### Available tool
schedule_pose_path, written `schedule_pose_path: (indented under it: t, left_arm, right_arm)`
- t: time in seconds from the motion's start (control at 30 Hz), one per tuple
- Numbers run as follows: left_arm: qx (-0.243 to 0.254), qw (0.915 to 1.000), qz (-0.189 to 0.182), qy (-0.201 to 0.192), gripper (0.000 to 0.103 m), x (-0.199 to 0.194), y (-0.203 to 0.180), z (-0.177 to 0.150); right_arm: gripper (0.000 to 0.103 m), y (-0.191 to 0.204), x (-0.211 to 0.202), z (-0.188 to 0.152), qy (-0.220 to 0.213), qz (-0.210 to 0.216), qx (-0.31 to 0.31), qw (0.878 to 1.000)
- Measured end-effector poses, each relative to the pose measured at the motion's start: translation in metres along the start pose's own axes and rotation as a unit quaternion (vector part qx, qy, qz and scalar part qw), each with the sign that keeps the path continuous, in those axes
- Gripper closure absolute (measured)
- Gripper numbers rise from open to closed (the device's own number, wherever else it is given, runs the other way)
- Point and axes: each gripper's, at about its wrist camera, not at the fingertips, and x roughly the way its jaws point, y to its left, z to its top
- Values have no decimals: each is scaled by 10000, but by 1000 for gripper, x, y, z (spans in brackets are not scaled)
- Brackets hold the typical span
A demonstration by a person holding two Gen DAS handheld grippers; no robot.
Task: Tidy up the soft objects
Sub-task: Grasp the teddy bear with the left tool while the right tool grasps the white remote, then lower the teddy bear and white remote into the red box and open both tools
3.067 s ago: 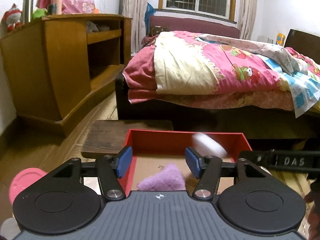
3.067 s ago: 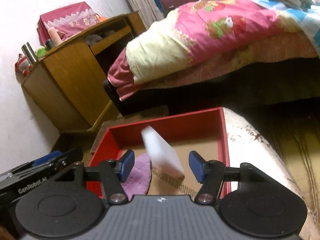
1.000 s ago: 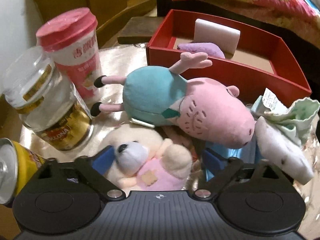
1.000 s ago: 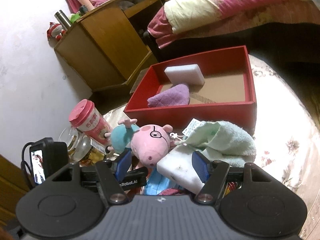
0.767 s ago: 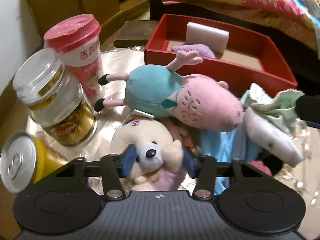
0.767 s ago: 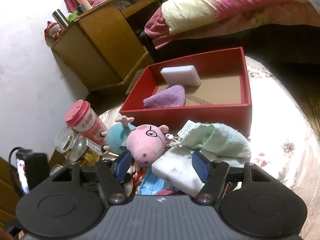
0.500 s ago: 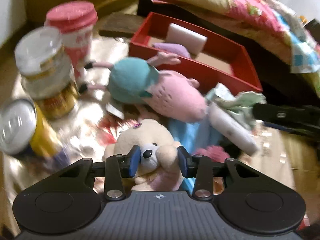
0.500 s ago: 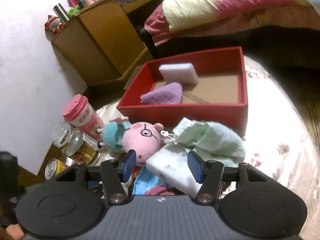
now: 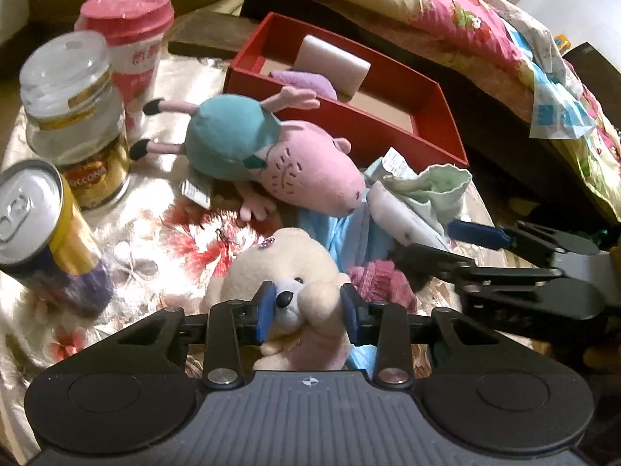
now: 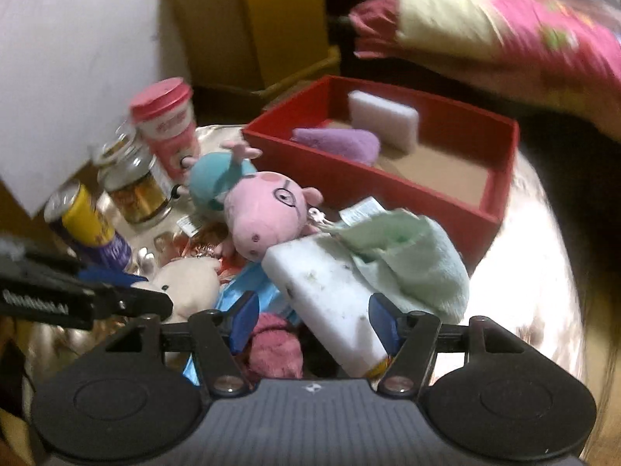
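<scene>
Floral tablecloth (image 9: 163, 240) | left gripper (image 9: 306, 306) closing, clamped on cream plush dog (image 9: 287, 272) | right gripper (image 10: 314, 320) opening, straddling white sponge (image 10: 330, 295), pink pom-pom (image 10: 275, 345)

Each view looks steeply down from just behind its own blue-padded fingers, close over a cluttered floral tablecloth (image 9: 163, 233). The left wrist camera faces the red box (image 9: 438, 116) at one o'clock. The right wrist camera, blurred, sees it at twelve o'clock (image 10: 500, 163). Both share the pink pig plush (image 9: 306, 167) (image 10: 268, 209), cream plush dog (image 9: 287, 268) (image 10: 190, 279) and drink can (image 9: 42, 213) (image 10: 85, 217).
</scene>
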Motion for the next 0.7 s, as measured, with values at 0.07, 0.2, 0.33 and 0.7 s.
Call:
schedule_pose_path:
  t: [0.07, 0.2, 0.33, 0.7]
  left_arm:
    - [-20, 10000, -37, 58, 66, 2, 2, -1]
    - [-1, 10000, 5, 68, 66, 5, 3, -1]
    - [-21, 9998, 15, 196, 62, 12, 4, 0]
    - [-182, 9985, 333, 383, 28, 31, 8, -3]
  right_arm:
    - [66, 5, 10, -1, 51, -221, -220, 9995]
    - [69, -1, 29, -2, 265, -401, -155, 9987]
    - [80, -6, 30, 1, 208, -511, 90, 9984]
    - [96, -5, -2, 9, 85, -191, 674, 9975]
